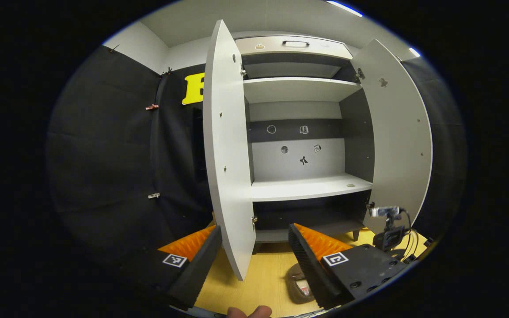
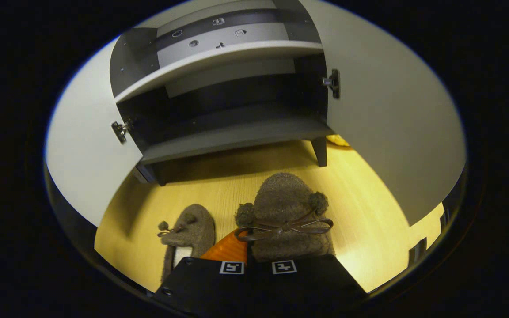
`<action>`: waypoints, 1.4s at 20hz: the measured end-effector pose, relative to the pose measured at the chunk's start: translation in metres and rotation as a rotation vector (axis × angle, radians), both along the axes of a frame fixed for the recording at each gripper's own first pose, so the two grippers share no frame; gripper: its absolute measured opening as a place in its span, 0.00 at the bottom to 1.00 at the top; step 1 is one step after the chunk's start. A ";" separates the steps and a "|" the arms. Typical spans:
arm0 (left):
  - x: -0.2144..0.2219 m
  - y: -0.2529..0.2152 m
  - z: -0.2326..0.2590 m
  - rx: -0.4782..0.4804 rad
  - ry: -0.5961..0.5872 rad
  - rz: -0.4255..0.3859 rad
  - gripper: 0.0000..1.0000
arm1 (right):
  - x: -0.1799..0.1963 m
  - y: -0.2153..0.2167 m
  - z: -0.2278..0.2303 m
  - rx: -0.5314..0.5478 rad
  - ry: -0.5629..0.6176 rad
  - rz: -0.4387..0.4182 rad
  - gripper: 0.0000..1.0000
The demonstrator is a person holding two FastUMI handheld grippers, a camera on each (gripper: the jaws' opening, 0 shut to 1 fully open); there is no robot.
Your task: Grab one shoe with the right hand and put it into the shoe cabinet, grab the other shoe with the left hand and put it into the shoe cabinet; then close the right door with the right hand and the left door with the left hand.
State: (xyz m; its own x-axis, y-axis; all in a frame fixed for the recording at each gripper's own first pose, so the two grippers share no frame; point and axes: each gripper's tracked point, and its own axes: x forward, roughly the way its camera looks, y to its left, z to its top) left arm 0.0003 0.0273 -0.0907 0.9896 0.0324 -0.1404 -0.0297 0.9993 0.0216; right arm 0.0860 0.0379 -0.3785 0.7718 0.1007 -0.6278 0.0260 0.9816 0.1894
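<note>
Right now one fuzzy brown slipper (image 2: 287,221), with pompoms and a thin bow across its top, sits at the right gripper (image 2: 259,258), its heel end pinched between jaws drawn narrow on it. It appears to be above the yellow wooden floor (image 2: 369,212), toe pointing at the shoe cabinet (image 2: 237,132), though I cannot tell whether it has left the floor. The other slipper (image 2: 188,234) lies on the floor just to its left, apart from it. Beyond them the cabinet's dark bottom compartment is open, with a pale shelf (image 2: 210,62) above it. In the left gripper view, the left gripper (image 1: 254,251) hangs with jaws wide, holding nothing, and the edge of the open left door (image 1: 228,150) stands between its fingers. The right door (image 1: 400,137) is swung open as well.
</note>
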 end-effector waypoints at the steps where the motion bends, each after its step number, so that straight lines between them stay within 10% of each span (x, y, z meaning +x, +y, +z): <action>1: -0.001 -0.002 -0.002 -0.006 0.005 -0.012 0.96 | -0.001 0.000 0.021 0.008 -0.003 -0.001 0.08; 15: 0.000 -0.010 -0.004 -0.023 0.007 -0.053 0.95 | 0.137 0.023 0.294 0.035 -0.272 0.099 0.08; 28: 0.013 -0.021 -0.017 -0.040 0.050 -0.004 0.95 | 0.337 0.020 0.259 0.042 -0.240 0.019 0.08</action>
